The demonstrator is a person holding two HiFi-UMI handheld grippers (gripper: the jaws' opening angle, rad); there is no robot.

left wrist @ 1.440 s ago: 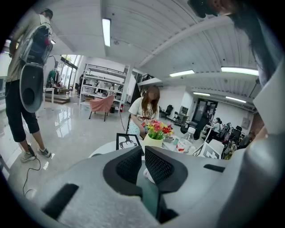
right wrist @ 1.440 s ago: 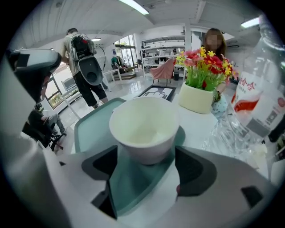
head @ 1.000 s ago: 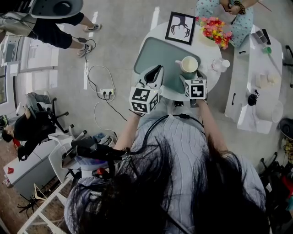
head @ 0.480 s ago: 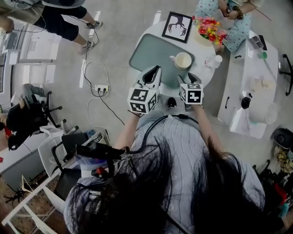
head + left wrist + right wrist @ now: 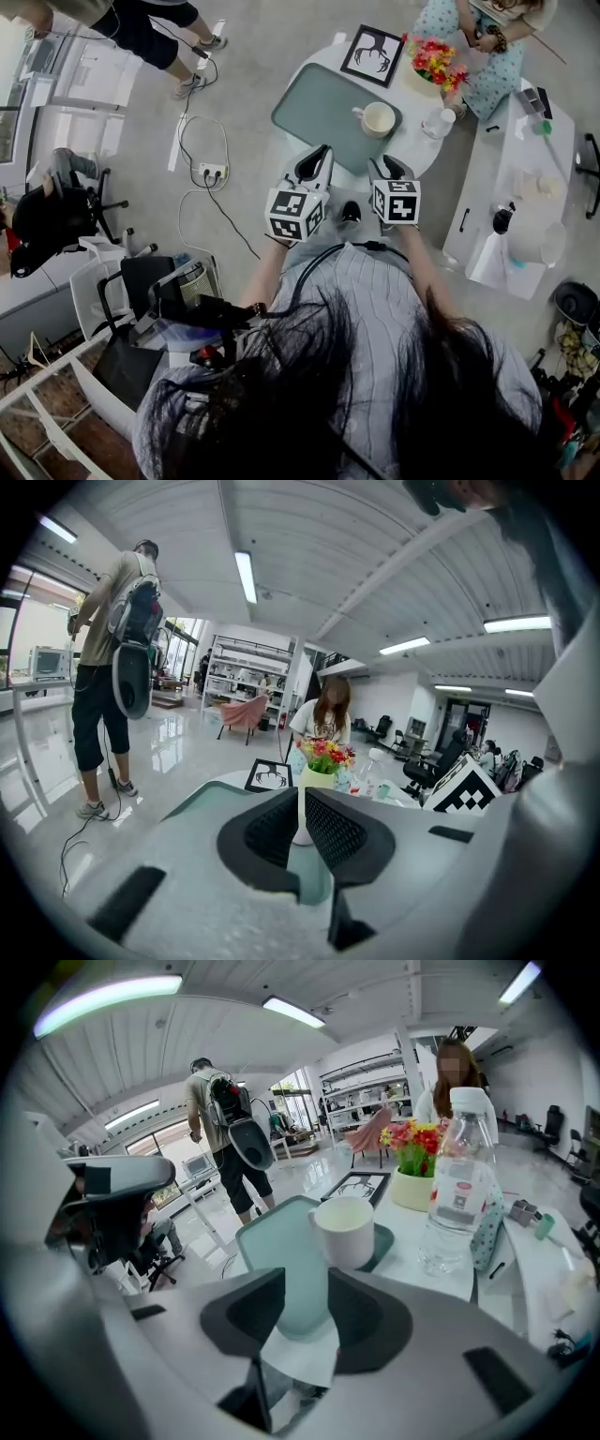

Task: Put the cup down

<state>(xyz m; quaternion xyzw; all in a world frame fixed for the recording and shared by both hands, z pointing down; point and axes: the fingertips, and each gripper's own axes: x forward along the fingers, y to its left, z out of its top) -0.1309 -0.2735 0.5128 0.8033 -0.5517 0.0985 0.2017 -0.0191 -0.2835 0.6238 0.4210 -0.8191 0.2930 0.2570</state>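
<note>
The cup (image 5: 379, 119) stands set down on the counter's (image 5: 412, 157) green tray (image 5: 319, 108); the right tool (image 5: 390, 168) is closing on nothing, the left tool (image 5: 317, 161) is nearly shut and empty, so only drawing clear seems left.

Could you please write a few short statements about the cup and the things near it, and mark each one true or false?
1. The cup stands on the green tray. True.
2. The right hand-held gripper holds the cup. False: its jaws are closing with nothing between them, and the cup stands apart from it.
3. The cup lies on its side. False: it stands upright.
4. A water bottle stands on the table beside the tray. True.
</note>
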